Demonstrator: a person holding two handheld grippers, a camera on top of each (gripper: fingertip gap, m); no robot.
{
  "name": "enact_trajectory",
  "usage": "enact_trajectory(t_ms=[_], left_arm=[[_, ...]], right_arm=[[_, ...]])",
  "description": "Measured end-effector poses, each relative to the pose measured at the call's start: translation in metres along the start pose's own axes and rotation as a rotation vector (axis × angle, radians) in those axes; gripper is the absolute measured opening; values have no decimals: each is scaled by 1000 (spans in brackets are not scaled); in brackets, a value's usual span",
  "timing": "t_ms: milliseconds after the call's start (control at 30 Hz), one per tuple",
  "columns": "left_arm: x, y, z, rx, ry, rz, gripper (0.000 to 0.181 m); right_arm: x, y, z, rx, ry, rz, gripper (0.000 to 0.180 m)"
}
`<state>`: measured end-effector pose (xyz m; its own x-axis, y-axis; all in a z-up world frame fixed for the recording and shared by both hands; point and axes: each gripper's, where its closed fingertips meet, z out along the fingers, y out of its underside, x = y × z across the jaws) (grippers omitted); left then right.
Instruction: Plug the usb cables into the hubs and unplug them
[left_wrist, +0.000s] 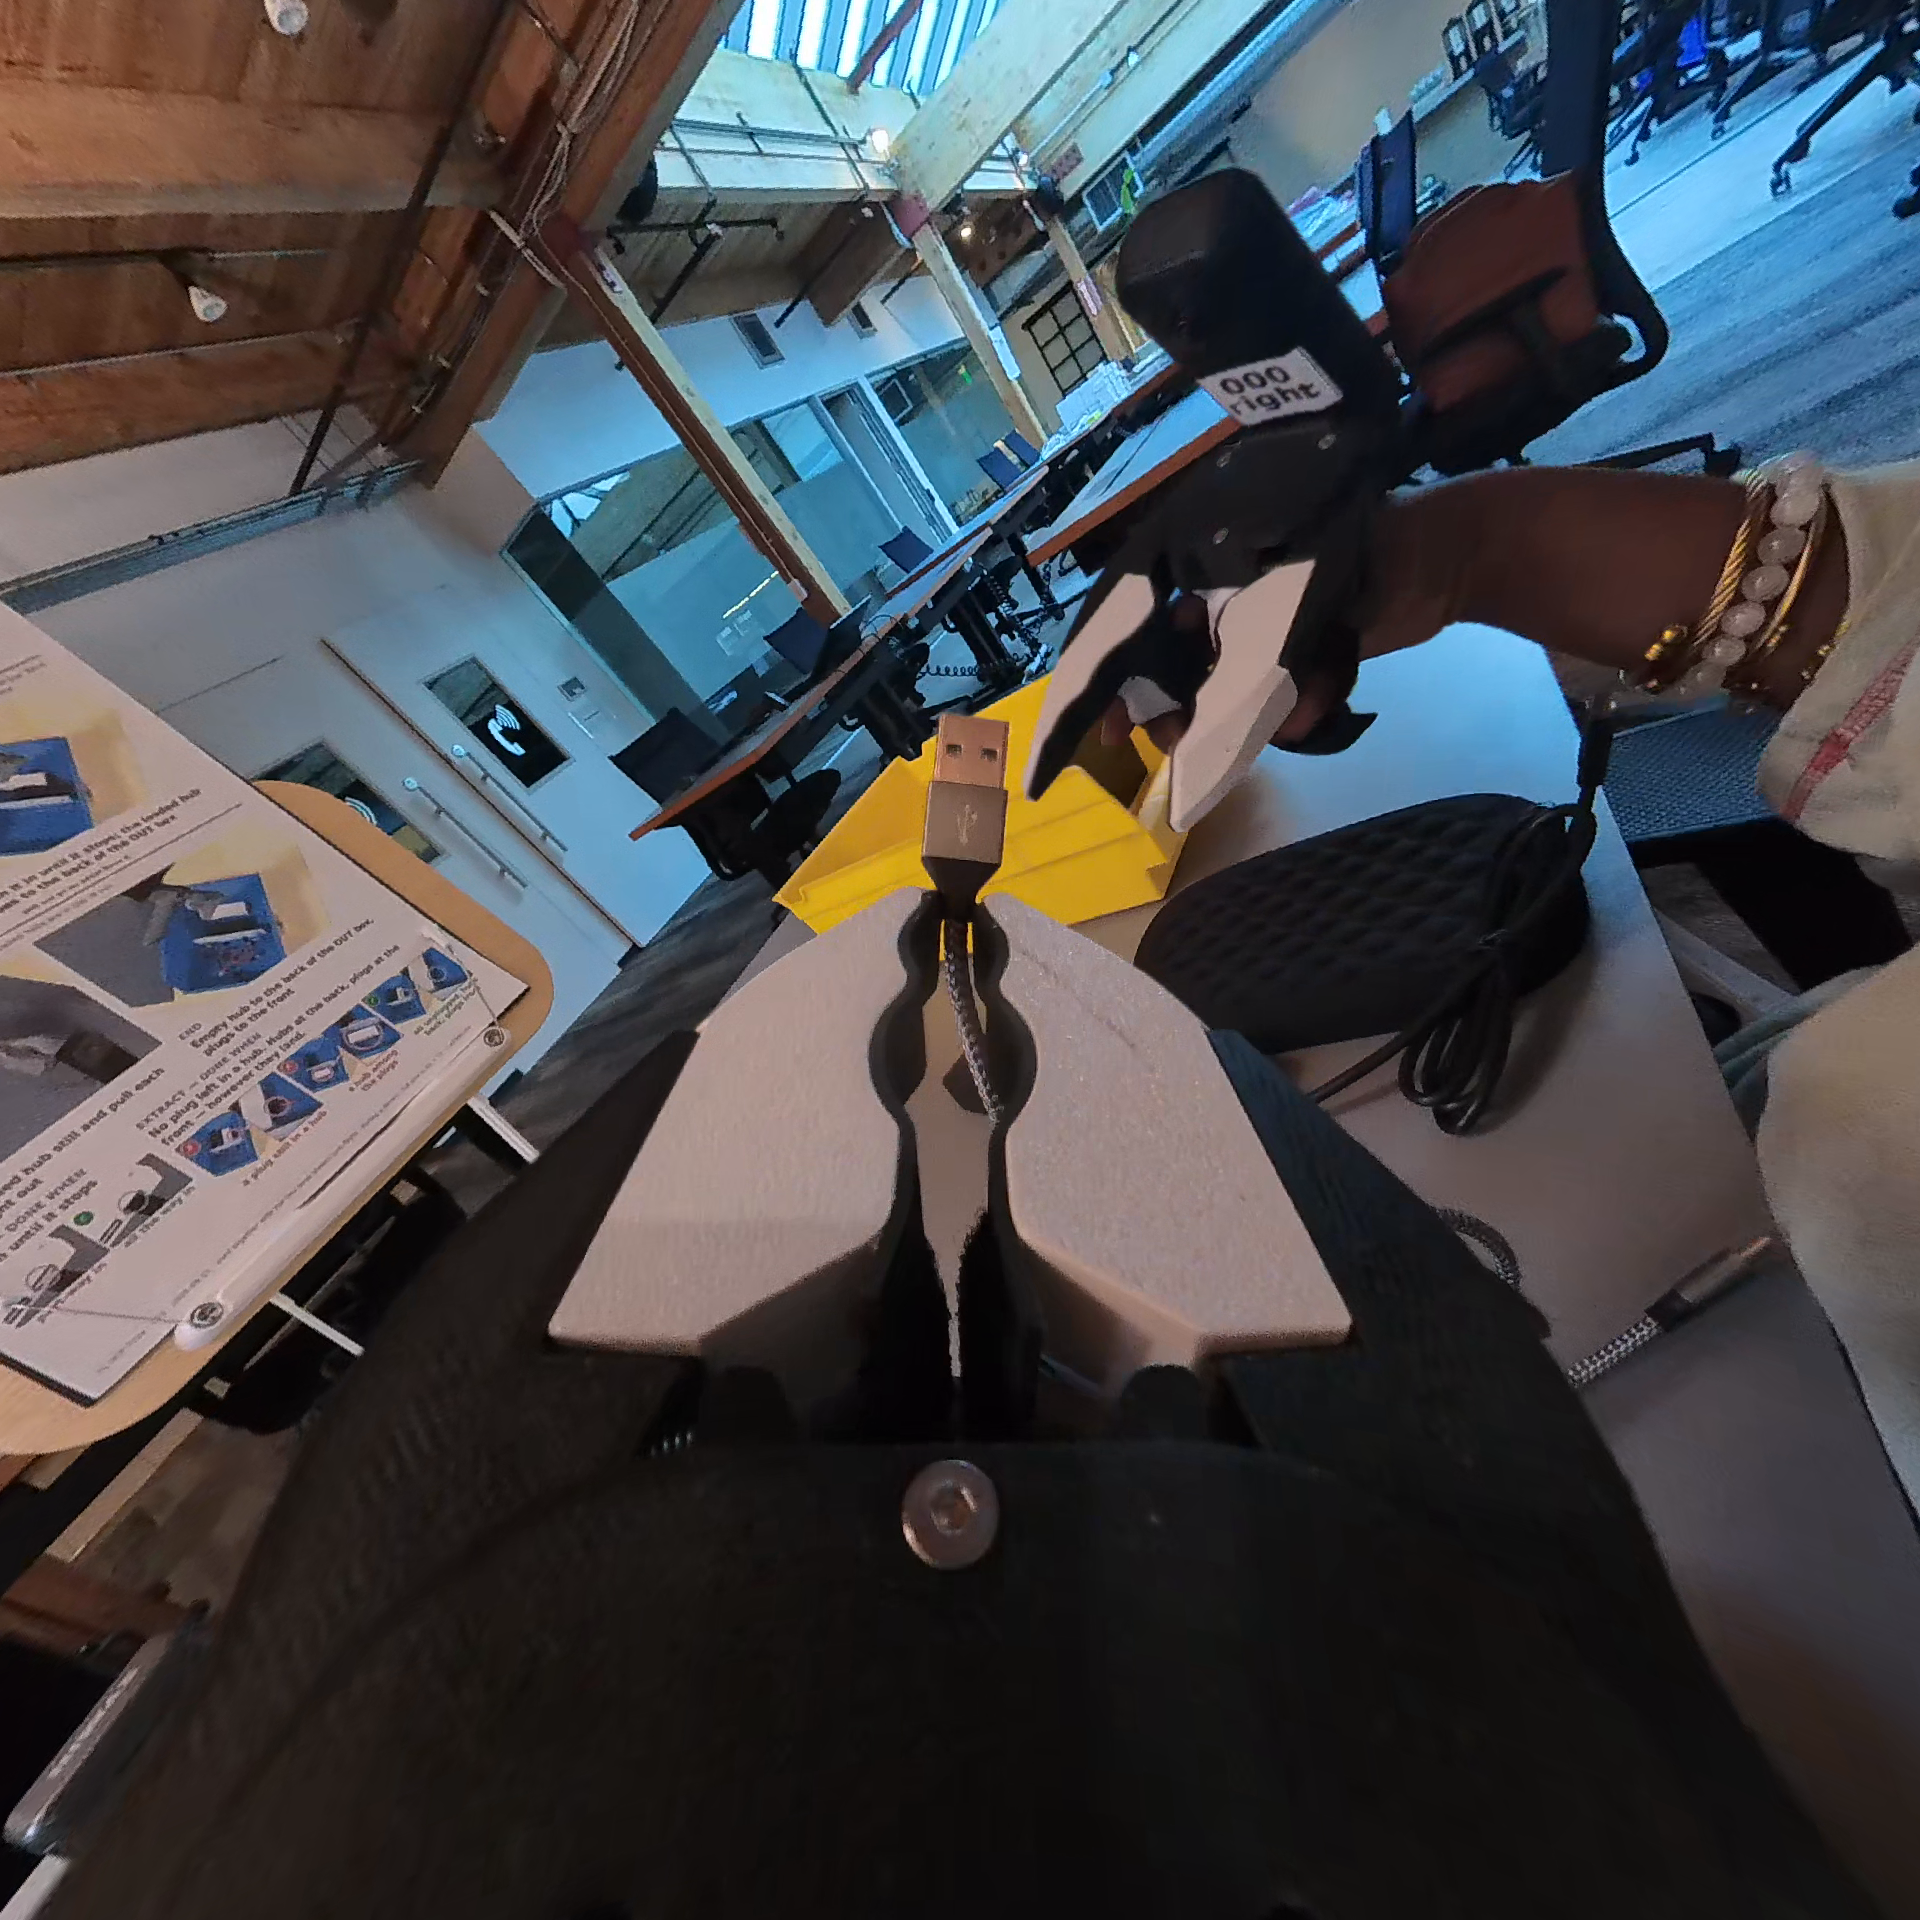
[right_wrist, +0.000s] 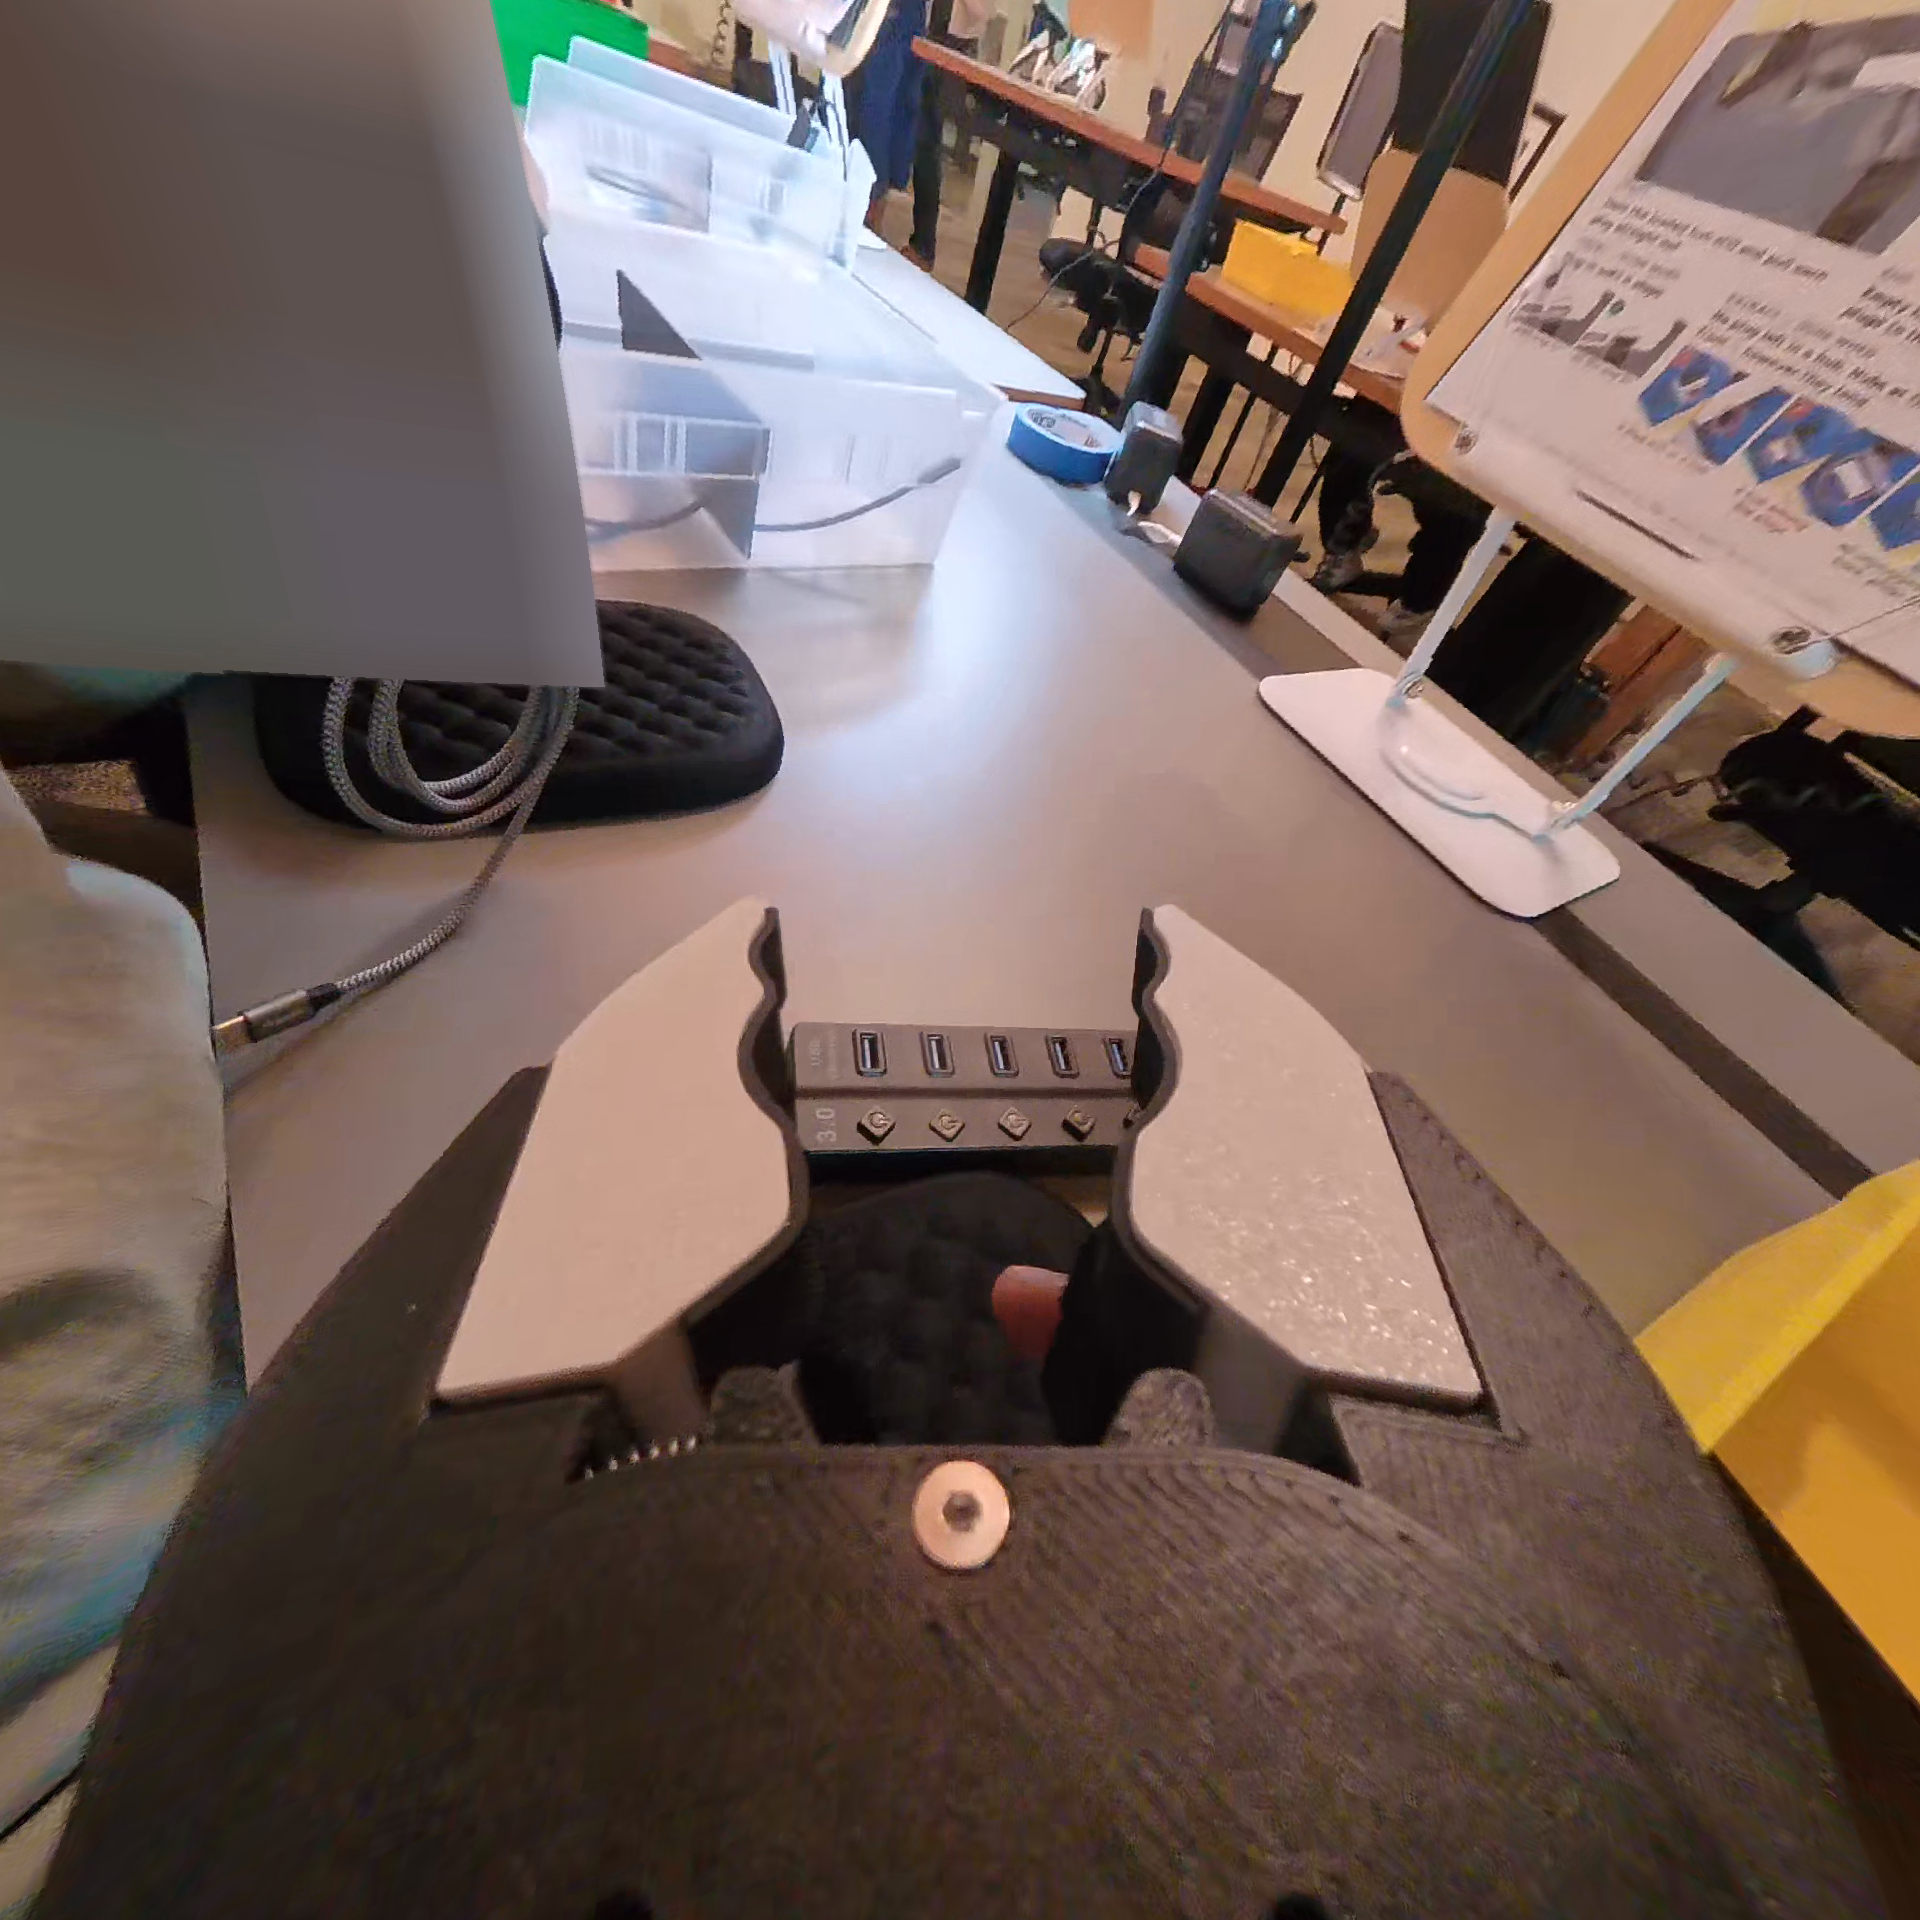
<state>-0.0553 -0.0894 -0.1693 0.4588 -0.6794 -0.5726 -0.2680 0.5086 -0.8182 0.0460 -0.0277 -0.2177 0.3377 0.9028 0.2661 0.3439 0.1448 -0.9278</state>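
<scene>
Left gripper (left_wrist: 961, 914) clamped on braided USB cable (left_wrist: 971, 1023) just behind plug; USB plug (left_wrist: 968, 795) sticks out past fingertips toward 12 o'clock, raised off grey table (left_wrist: 1621, 1164); yellow bin (left_wrist: 997, 842) behind it; right gripper (left_wrist: 1127, 764) at 1 o'clock, fingers parted. Right gripper (right_wrist: 958, 977) holds black USB hub (right_wrist: 966, 1086) across its ends, ports facing up; cable's other end (right_wrist: 275, 1013) lies on table at 9 o'clock; black pad (right_wrist: 644, 707) at 11 o'clock.

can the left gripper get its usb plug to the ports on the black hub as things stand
Probably yes. The left gripper is shut on the grey braided usb cable, plug sticking out past the tips. The black multi-port usb hub sits between the right gripper's jaws with its port row uncovered.
</scene>
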Motion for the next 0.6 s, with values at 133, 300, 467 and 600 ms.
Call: enact_trajectory(t_ms=[133, 300, 467, 600], left_arm=[[0, 5, 2, -32, -4, -4, 6], [-1, 6, 2, -34, -10, -3, 6], [-6, 7, 3, -39, -46, 27, 6], [-13, 10, 6, -83, -137, 156, 6]], right_arm=[[4, 17, 6, -80, 9, 53, 74], [2, 26, 11, -125, 3, 55, 78], [-20, -36, 9, 175, -82, 76, 51], [-58, -93, 15, 391, -223, 166, 42]])
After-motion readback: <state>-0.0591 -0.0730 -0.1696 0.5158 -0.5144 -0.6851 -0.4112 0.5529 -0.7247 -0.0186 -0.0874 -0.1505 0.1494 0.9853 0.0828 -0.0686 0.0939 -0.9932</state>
